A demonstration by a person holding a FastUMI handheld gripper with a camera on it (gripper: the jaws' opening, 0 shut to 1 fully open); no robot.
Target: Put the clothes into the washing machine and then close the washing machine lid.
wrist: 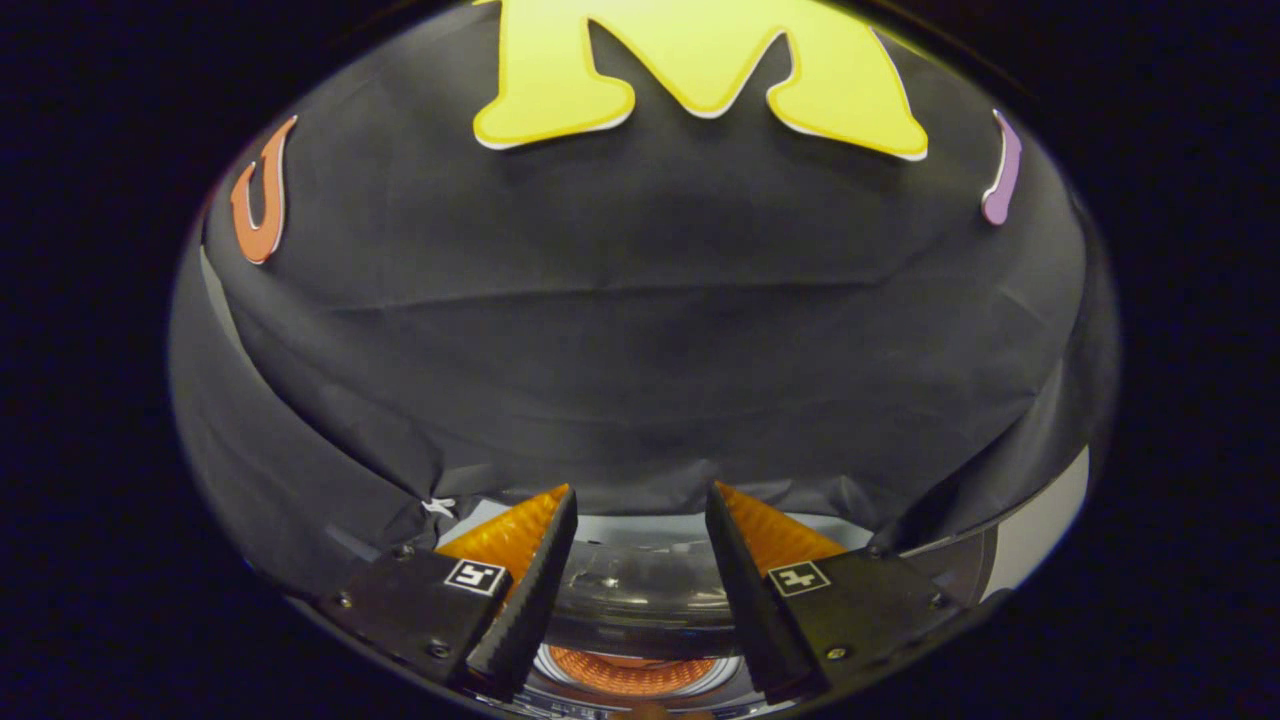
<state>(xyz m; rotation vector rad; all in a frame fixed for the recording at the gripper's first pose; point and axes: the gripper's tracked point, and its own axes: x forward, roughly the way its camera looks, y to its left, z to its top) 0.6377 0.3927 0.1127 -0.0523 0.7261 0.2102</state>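
Observation:
My gripper point(640, 500) is open, its two fingers spread apart with nothing between them. Below and between the fingers I see the top of the washing machine point(640, 590), a curved clear lid or rim with a round orange-lit opening point(630, 672) under it. No clothes are visible in the gap between the fingers. The fingers point toward the black cloth wall beyond the machine.
The black cloth wall point(640, 330) hangs close behind the machine and fills most of what lies ahead. A pale strip of surface point(1040, 530) shows to the right of the right finger.

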